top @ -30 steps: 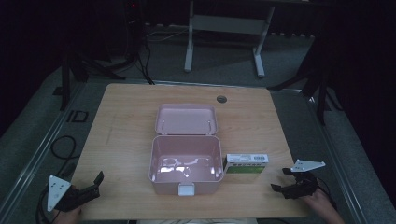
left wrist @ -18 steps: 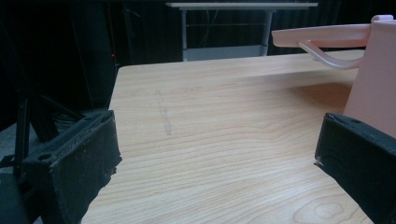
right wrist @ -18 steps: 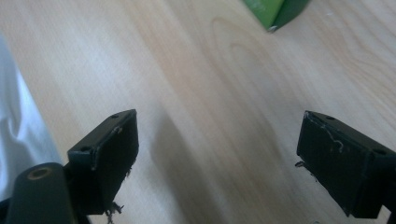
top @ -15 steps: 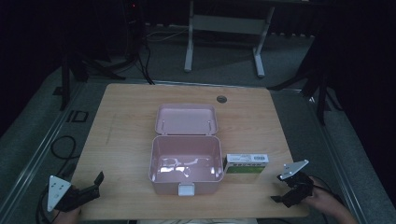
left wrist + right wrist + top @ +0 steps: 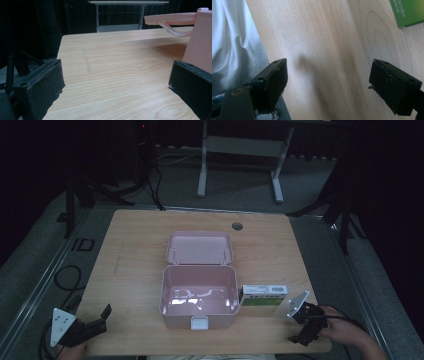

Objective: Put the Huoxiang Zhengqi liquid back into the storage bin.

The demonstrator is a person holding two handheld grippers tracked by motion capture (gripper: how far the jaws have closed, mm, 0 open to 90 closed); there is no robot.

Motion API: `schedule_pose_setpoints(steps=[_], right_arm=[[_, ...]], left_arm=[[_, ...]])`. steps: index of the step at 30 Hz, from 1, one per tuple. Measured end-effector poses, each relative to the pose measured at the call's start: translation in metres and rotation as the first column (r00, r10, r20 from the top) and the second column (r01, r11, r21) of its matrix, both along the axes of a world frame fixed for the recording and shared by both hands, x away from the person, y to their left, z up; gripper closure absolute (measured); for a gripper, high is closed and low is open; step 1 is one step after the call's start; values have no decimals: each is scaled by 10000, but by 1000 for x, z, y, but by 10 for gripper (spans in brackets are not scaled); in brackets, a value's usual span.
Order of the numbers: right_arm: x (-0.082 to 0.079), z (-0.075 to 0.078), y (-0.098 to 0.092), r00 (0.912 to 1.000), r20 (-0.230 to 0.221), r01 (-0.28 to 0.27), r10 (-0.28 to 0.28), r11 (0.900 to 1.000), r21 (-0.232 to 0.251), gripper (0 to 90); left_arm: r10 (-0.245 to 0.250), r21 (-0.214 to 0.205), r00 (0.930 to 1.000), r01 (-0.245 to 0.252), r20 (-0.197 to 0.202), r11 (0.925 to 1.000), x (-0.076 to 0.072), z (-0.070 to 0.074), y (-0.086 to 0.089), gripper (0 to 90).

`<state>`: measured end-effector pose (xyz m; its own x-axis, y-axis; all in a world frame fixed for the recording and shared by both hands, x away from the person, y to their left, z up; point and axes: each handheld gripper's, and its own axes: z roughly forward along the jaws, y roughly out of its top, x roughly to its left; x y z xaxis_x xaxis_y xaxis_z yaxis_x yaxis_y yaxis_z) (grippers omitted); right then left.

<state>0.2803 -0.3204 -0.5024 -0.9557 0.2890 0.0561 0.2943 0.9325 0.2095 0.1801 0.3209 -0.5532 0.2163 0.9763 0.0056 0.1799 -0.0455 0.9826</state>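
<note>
You are looking at one wooden table (image 5: 140, 250) carrying one open pink box (image 5: 199, 290) and one green-and-white carton (image 5: 264, 295), and you are holding two grippers: left gripper (image 5: 97, 320), right gripper (image 5: 300, 330).

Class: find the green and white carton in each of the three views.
High view: green and white carton lies right of the open pink box.
Left gripper view: not in it.
Right gripper view: its green corner sits top right.
Shared landmark: the wooden table.
</note>
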Motion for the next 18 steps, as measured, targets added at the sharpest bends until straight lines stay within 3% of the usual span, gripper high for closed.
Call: schedule_pose_setpoints(steps=[5, 12, 16, 18], right_arm=[[1, 6, 12, 9990, -45, -452, 451, 9977, -512, 163], [4, 10, 31, 9927, -558, -1127, 1070, 9873, -1119, 179], [5, 14, 42, 9918, -344, -1267, 1233, 9839, -1261, 180], [6, 16, 47, 9898, -570, -1369, 1305, 9823, -1281, 180]], left_arm=[[-51, 10, 10000, 51, -31, 10000, 0, 0, 0, 0], [-86, 43, 10000, 86, -48, 10000, 0, 0, 0, 0], [-123, 12, 9999, 123, -25, 9999, 0, 0, 0, 0], [-137, 0, 9999, 137, -33, 9999, 0, 0, 0, 0]])
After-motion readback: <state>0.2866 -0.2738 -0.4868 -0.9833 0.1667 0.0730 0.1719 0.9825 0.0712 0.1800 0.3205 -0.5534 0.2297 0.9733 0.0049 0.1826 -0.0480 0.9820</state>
